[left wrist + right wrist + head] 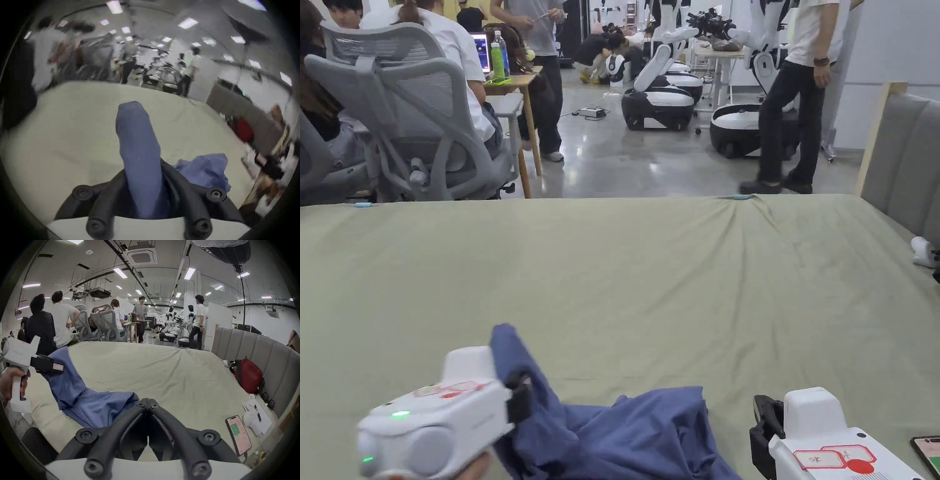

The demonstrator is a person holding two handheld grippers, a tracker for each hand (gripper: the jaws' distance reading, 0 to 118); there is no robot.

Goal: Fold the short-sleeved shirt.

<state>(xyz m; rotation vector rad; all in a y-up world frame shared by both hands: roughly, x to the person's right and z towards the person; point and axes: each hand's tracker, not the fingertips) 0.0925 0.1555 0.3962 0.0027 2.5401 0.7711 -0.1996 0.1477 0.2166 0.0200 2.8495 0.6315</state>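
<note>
At the near edge of the bed, toward six o'clock in the head view, the blue short-sleeved shirt (637, 431) lies in a crumpled heap on the olive sheet (650, 275), one part of it lifted. The left gripper (143, 175) has its jaws clamped on a bunched length of that cloth, which rises past them toward twelve o'clock in its own view. The right gripper (148, 402), at about four o'clock of the heap, has its jaws closed together on nothing, tips just beside the fabric's edge. To do this step well, I judge the left should raise its hold until the shirt hangs free, while the right opens and takes a matching corner or shoulder, so the garment can be spread flat before any fold. The sheet is wide and mostly smooth. A phone (238, 434) lies at the right edge, a red bag (248, 375) against the padded headboard (253, 344); beyond are office chairs (419, 125) and standing people.
</note>
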